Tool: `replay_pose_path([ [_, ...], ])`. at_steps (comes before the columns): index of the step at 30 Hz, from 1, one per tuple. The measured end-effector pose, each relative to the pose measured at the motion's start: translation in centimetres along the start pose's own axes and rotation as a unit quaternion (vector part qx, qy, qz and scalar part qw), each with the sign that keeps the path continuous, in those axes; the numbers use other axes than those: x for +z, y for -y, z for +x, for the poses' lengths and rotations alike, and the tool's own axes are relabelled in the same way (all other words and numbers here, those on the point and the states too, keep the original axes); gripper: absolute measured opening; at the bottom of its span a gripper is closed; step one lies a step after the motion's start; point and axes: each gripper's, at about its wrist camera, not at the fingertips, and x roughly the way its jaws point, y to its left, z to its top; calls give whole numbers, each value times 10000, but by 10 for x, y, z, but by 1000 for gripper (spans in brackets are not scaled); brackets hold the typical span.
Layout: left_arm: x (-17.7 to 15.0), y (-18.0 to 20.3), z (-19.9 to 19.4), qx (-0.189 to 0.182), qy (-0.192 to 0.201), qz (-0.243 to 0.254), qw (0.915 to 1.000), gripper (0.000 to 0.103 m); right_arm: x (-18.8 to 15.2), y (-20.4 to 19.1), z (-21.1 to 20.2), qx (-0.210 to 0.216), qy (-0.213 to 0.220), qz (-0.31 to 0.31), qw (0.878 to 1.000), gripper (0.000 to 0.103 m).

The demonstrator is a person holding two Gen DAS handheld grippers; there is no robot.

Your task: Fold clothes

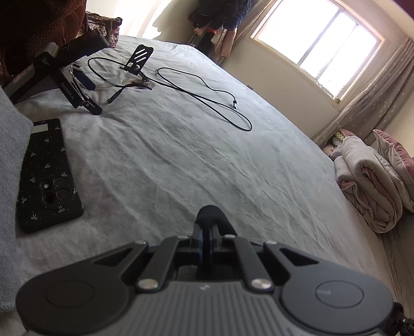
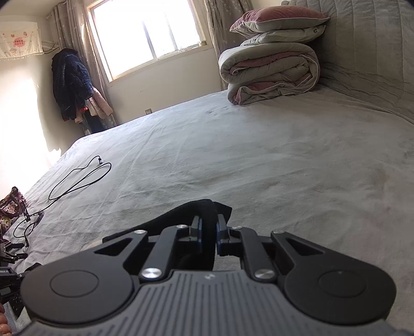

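Note:
A small black cloth [image 2: 204,212] is pinched between the pads of my right gripper [image 2: 208,230], which is shut on it. The cloth droops to the left over the gripper's linkage, just above the grey bedsheet [image 2: 258,155]. In the left wrist view my left gripper [image 1: 210,232] is shut too. A rounded fold of black cloth [image 1: 211,213] sticks out above its tips. A grey piece of fabric [image 1: 10,155] lies at the left edge of that view.
A phone in a black case [image 1: 49,175] lies on the bed beside the grey fabric. Further off are a black gripper-like device [image 1: 75,88], a phone stand [image 1: 138,58] and a looped black cable [image 1: 207,95]. A folded quilt [image 2: 269,72] with pillows [image 2: 279,20] sits at the headboard.

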Motion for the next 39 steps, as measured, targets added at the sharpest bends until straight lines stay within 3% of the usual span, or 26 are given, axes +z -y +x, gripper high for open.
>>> replay_pose_path([
  [24, 0, 17, 8, 7, 73, 384, 9992, 4, -47, 42, 30, -76, -496, 600, 9969, 12],
  [39, 0, 18, 12, 82, 42, 477, 9988, 4, -53, 43, 39, -54, -539, 498, 9973, 12],
])
